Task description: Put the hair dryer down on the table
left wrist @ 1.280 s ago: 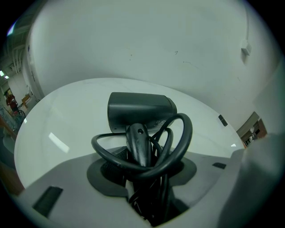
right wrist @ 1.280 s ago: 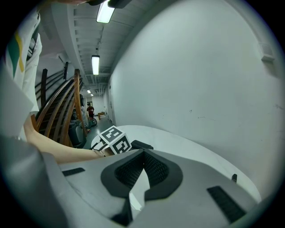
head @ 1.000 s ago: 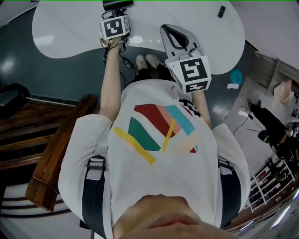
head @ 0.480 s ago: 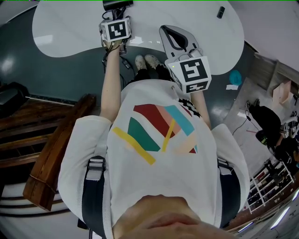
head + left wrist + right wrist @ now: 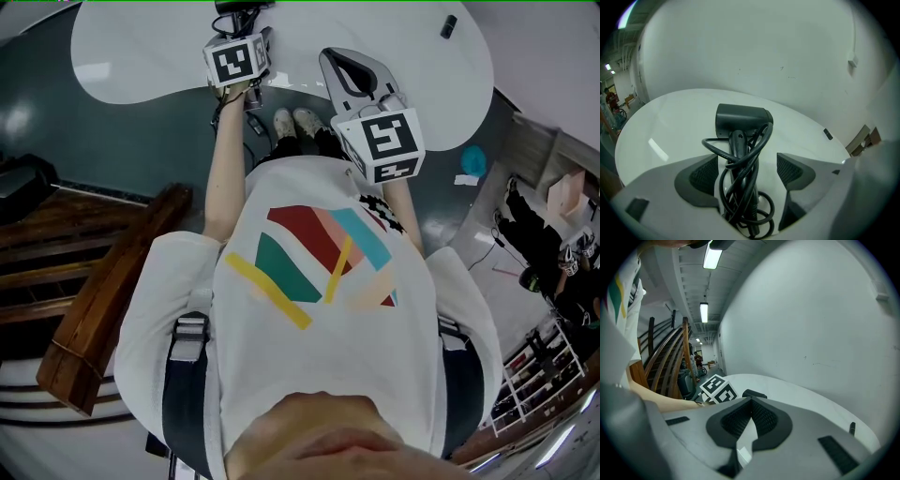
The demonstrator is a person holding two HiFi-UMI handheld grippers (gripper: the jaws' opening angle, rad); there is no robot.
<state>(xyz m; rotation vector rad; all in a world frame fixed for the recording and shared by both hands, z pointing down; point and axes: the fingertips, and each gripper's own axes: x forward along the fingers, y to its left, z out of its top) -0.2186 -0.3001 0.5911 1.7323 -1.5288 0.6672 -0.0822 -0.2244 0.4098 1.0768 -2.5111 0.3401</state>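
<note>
Black hair dryer [image 5: 742, 123] rests on table [image 5: 665, 122] between opening left gripper [image 5: 747, 164] jaws.

Black hair dryer [image 5: 740, 123], white table [image 5: 670, 123], multicoloured striped shirt [image 5: 319, 272]

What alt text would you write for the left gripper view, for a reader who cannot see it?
A black hair dryer, its black cord wrapped round the handle, rests on the white table between the grey jaws of the left gripper. The jaws are opening, clear of it.
</note>
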